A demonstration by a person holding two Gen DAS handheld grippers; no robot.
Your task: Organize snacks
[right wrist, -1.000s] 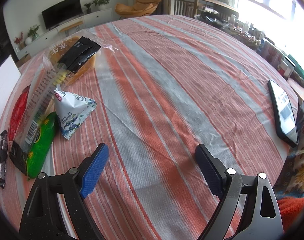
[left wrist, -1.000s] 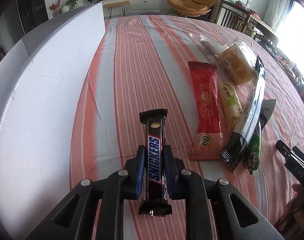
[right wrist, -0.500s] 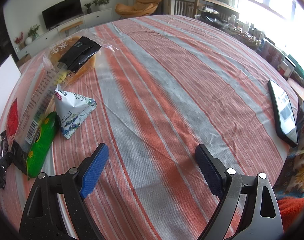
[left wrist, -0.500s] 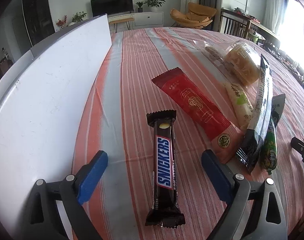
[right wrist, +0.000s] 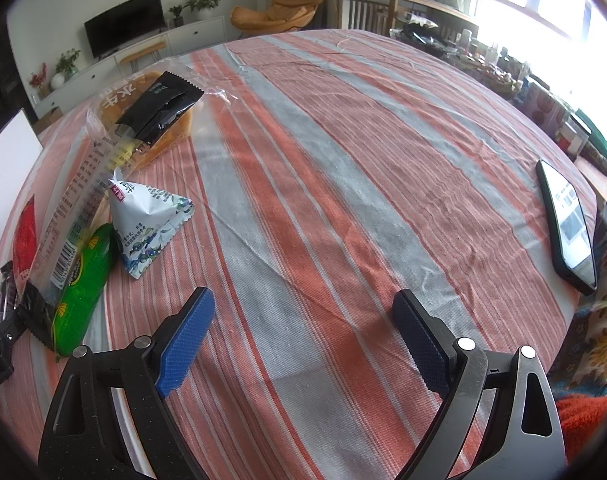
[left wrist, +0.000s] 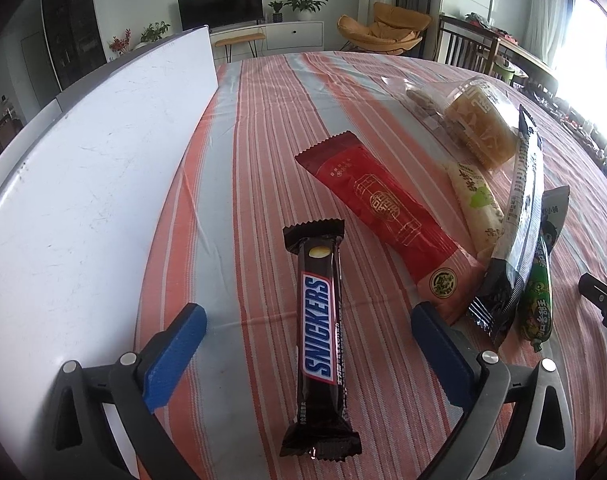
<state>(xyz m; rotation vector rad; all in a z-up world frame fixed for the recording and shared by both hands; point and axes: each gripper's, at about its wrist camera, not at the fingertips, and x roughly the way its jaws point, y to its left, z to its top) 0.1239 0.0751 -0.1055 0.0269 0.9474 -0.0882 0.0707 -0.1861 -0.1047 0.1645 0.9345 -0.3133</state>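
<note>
A Snickers bar (left wrist: 320,338) lies flat on the striped tablecloth between the fingers of my left gripper (left wrist: 305,328), which is open and not touching it. To its right lie a red packet (left wrist: 387,212), a cream packet (left wrist: 477,204), a long black-and-clear packet (left wrist: 519,216), a green sausage (left wrist: 537,296) and a bag of bread (left wrist: 475,124). My right gripper (right wrist: 303,318) is open and empty over bare cloth. Left of it lie a white triangular pouch (right wrist: 147,220), the green sausage (right wrist: 83,284) and the bread bag (right wrist: 143,120).
A white board (left wrist: 83,184) runs along the table's left side. A black phone (right wrist: 565,220) lies near the table's right edge. Bottles and clutter stand at the far right (right wrist: 535,92). The right gripper's tip (left wrist: 599,296) shows at the right of the left wrist view.
My left gripper opened and let go of the Snickers bar, which now lies on the cloth. The left gripper drew back a little. The right gripper has not moved.
</note>
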